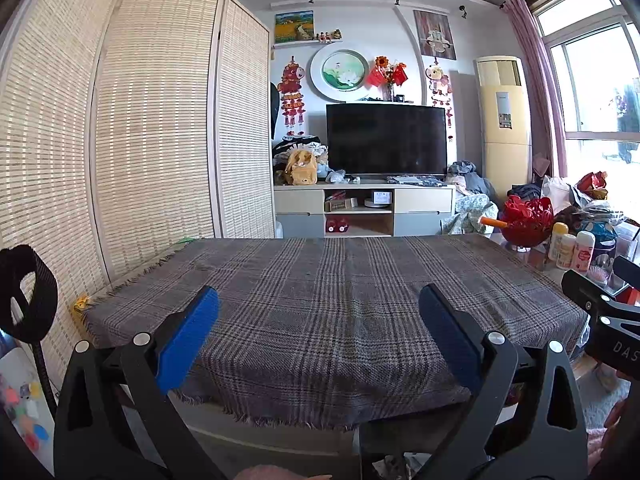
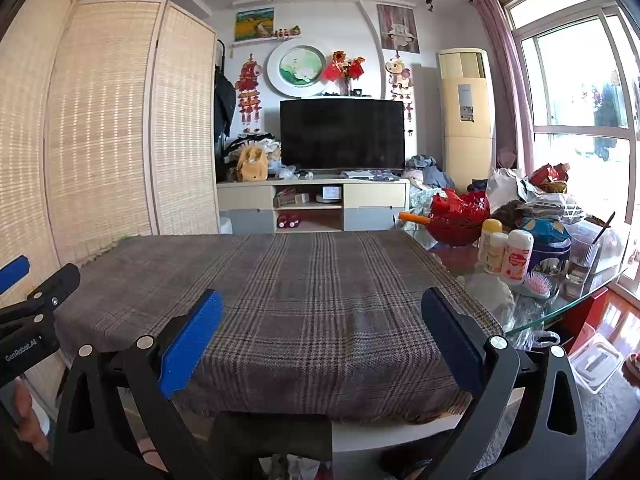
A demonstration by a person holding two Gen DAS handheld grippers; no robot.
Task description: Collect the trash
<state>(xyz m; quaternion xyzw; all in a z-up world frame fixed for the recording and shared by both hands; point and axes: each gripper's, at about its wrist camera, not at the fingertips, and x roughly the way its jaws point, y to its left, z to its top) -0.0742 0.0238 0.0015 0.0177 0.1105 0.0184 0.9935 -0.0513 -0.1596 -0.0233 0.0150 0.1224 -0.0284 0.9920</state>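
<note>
Left gripper [image 1: 319, 330] held wide above the near edge of a plaid cloth [image 1: 328, 300], right gripper [image 2: 322, 334] likewise spread wide and empty, no trash made out on the cloth, red bowl [image 2: 460, 216] and bottles [image 2: 506, 252] seen on the glass table [image 2: 568, 304] to the right.

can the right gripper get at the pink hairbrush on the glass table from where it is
Probably yes. The right gripper is open and holds nothing, and the pink hairbrush lies off to its right near the glass table's near edge. The bottles and drinking glass stand behind the hairbrush, not in the way.
</note>
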